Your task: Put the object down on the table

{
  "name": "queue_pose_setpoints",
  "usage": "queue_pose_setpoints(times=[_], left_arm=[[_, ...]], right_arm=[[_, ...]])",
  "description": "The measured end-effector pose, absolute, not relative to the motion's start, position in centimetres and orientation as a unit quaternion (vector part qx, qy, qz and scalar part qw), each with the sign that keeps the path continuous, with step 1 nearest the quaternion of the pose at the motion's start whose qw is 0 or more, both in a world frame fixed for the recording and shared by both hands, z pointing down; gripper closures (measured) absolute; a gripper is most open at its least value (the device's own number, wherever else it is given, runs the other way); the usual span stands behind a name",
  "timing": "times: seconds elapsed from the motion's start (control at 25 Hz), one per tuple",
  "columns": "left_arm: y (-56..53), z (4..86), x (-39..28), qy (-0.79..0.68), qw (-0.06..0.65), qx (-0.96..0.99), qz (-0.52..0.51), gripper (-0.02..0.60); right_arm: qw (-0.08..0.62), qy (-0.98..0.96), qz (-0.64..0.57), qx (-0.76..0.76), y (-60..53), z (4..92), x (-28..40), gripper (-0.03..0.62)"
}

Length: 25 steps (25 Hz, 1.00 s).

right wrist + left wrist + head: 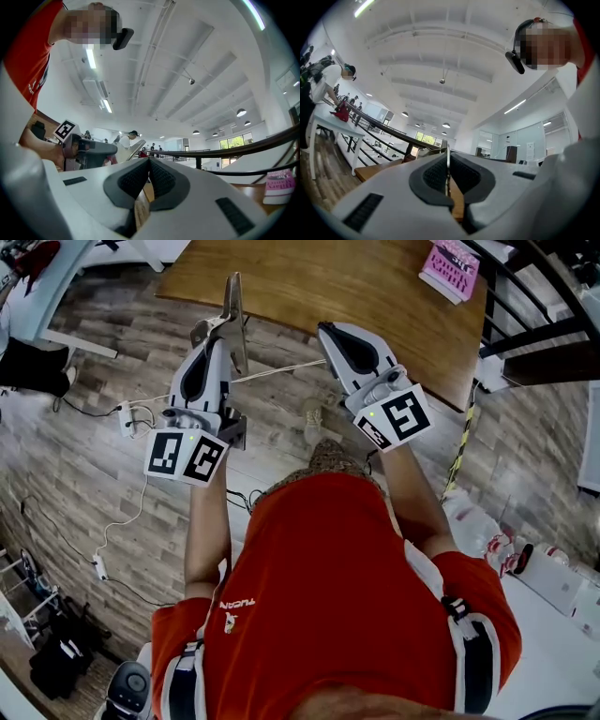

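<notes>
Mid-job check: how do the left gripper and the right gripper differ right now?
The left gripper is shut on a thin flat piece that sticks out past its tips; the right gripper is shut on nothing. In the head view the left gripper points nearly straight ahead, while the right gripper angles inward toward it. Both have their jaws together and are held close to the near edge of the wooden table.

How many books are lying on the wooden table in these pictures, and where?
1. A pink book lies near the right edge of the table, at the top of the head view. That view cuts the table off there, so more books may be hidden.
</notes>
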State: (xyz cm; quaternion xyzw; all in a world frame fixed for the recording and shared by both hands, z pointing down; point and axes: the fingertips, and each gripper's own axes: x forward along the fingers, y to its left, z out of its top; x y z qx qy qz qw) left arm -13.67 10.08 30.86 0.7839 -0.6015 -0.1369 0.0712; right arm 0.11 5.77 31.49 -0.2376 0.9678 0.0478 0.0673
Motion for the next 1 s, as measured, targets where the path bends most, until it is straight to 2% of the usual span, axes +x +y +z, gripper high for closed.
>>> queue_pose_setpoints(times=[0.6, 1.0], left_arm=[[-7.5, 31.7, -16.7, -0.625, 0.086, 0.767, -0.114, 0.572], [-14.3, 33.2, -17.1, -0.629, 0.105, 0.766, -0.084, 0.572]], right_arm=[[0.057, 0.977, 0.026, -0.203, -11.9, 32.4, -3.5, 0.569], [0.050, 0.978, 0.006, -0.201, -18.4, 34.1, -4.6, 0.569]])
